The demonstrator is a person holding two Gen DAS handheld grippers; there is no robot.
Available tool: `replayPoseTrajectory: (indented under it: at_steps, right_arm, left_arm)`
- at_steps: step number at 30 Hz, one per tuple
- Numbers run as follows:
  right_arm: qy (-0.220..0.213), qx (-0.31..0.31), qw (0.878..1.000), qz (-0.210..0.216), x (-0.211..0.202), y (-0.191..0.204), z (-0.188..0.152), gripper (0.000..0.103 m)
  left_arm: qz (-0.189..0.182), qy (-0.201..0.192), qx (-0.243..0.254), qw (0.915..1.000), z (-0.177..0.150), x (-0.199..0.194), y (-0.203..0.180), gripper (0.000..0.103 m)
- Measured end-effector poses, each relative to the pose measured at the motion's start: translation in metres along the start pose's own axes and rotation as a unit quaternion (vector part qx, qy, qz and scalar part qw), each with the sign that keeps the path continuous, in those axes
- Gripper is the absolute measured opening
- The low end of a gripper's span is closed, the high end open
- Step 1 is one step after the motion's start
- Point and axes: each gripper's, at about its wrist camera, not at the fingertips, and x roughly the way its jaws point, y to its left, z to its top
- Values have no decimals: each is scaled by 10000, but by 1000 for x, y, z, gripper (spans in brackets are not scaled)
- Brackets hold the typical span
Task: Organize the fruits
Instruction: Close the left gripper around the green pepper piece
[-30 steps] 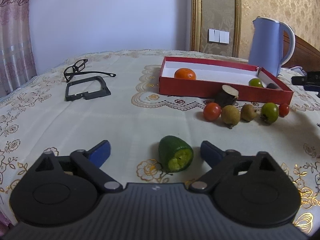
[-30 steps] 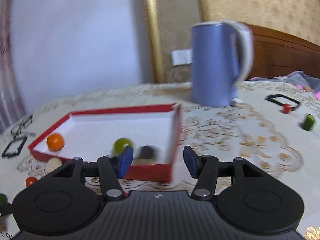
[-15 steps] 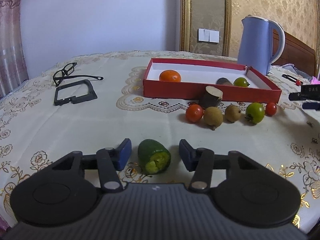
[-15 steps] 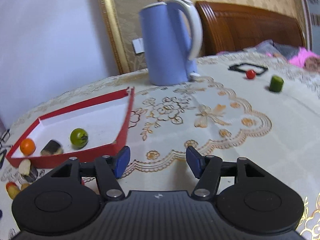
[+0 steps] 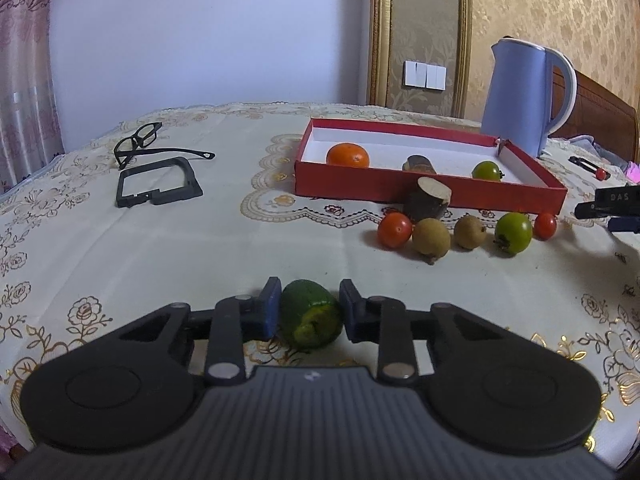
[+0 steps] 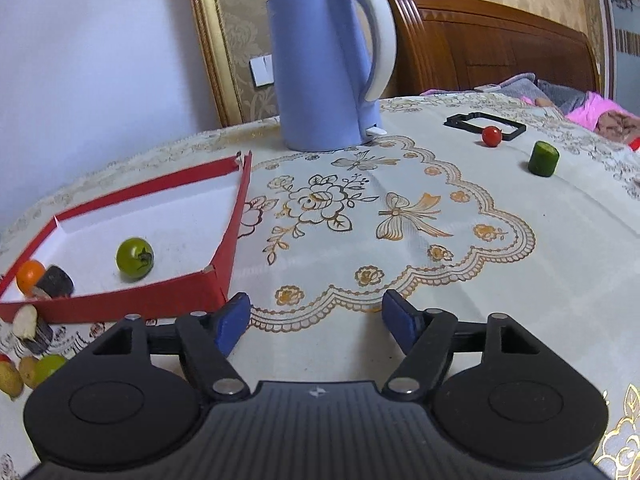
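1. Fruits sit in three groups on the embroidered tablecloth (image 5: 200,240): some in the red box (image 5: 432,190), a row in front of it, and one piece in the left gripper (image 5: 308,311).
2. Left gripper's blue pads (image 5: 270,308) press against both sides of a cut green fruit piece (image 5: 310,314), pinching it low over the cloth at 6 o'clock in the left wrist view; I cannot tell whether the piece touches the cloth.
3. Inside the box lie an orange (image 5: 347,155), a dark cut chunk (image 5: 419,163) and a green tomato (image 5: 486,170).
4. Just in front of the box's near wall, at about 2 o'clock from the held piece, stands a dark stump with a pale cut face (image 5: 429,199); the row before it runs red tomato (image 5: 394,230), two brown round fruits (image 5: 431,238), green round fruit (image 5: 513,233), small red tomato (image 5: 545,226).
5. Right gripper (image 6: 316,322) hovers over bare cloth just beside the box's corner, its fingers spread wide and holding nothing.
6. At 1 o'clock in the right wrist view, well apart from the box, a cherry tomato (image 6: 491,136) rests against a black frame (image 6: 484,124), and a green cylinder piece (image 6: 543,159) stands near them.
7. A blue kettle (image 6: 324,68) stands behind the box's far corner at 12 o'clock.
8. Glasses (image 5: 140,144) and another black frame (image 5: 158,182) lie at 10 o'clock in the left wrist view.
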Motion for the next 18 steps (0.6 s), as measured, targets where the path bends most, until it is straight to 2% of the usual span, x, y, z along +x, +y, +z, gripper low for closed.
replayPoseTrajectory:
  at_steps: [4,10,18]
  right_arm:
    - [72,-235,9996,-134,3,8,0,77]
    - [114,-353,9991,-180,4,11,0,80]
    - [120,-371,9991,-190,5,11,0,80]
  left_arm:
    - [-179,45,-97,9998,9,1,2,28]
    - [-281,-110,-10,9995,35,5,-6,28]
    - [-427,-269,186,9986,85,41,-32,28]
